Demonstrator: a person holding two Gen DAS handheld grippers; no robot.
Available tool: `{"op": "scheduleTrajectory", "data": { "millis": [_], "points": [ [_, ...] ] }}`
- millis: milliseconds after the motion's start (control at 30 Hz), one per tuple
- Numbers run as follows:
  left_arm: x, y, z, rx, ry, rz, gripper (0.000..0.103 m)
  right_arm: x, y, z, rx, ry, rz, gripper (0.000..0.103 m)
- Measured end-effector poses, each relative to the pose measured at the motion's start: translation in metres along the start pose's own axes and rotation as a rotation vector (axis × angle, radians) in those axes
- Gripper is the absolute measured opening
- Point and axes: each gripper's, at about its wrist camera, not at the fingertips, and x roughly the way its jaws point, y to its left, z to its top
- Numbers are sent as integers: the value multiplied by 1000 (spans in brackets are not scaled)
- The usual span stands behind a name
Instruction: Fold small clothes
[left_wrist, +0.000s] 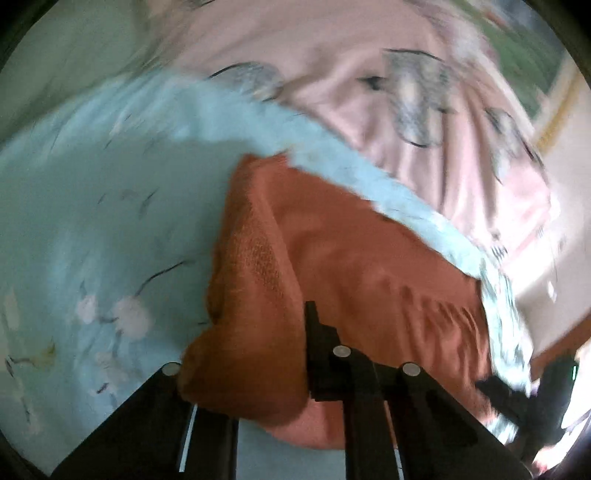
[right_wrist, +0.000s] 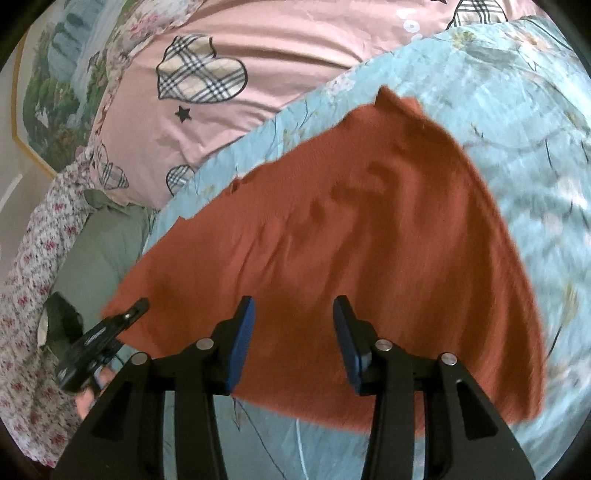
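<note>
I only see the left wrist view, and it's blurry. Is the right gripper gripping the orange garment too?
Observer: No. The right gripper is open, pads apart over the orange garment near its front edge.
Operator: Where does my left gripper have hold?
Observer: The right wrist view shows the left gripper pinching the garment's left corner.
Operator: Is the rest lying flat?
Observer: Mostly. It is spread on the blue floral quilt with shallow wrinkles, and one far corner pokes up.
</note>
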Motion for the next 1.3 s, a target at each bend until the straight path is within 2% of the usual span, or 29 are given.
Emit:
{"op": "scheduleTrajectory", "data": {
  "millis": [100, 133, 167, 233, 300, 467, 600, 633, 700, 733, 767, 833, 900, 967, 1067, 1167, 1300],
  "points": [
    [-10, -61, -1, 165, -15, -48, 10, -1, -2, 20, 21, 17, 61, 45],
    [-10, -86, -6, 238, -15, -51, 10, 0, -3, 25, 38, 25, 93, 49],
    [-9, -104, -11, 286, -15, -57, 10, 4, -7, 32, 67, 47, 151, 59],
    [-2, -137, -26, 379, -12, -71, 10, 12, -10, 38, 97, 65, 191, 72],
    [17, -164, -49, 460, 16, -64, 10, 29, -10, 44, 106, 115, 224, 74],
    [60, -179, -87, 564, 86, -6, 10, 82, 2, 46, 93, 247, 204, 74],
    [64, -181, -93, 608, 77, 9, 10, 118, 27, 58, 21, 269, 189, 74],
    [63, -182, -93, 622, 72, 13, 10, 126, 31, 63, 1, 271, 174, 72],
    [60, -185, -96, 654, 61, 24, 10, 141, 41, 69, -38, 274, 151, 53],
    [60, -187, -96, 666, 56, 28, 9, 148, 45, 71, -56, 284, 137, 32],
    [59, -188, -96, 671, 55, 27, 9, 152, 49, 73, -89, 290, 113, 19],
    [53, -187, -96, 678, 53, 23, 9, 142, 53, 78, -137, 269, 122, 17],
    [46, -190, -93, 687, 46, 11, 8, 110, 54, 88, -164, 200, 179, 16],
    [35, -198, -88, 691, 33, -17, 8, 77, 49, 99, -189, 137, 192, 16],
    [16, -223, -78, 694, 10, -131, 8, 33, 28, 112, -212, 57, 154, 16],
    [13, -257, -80, 709, 9, -225, 9, 18, -8, 115, -188, 54, 65, 16],
    [49, -287, -100, 688, 115, -298, 9, 26, -54, 105, -138, 110, -6, 16]
  ]
}}
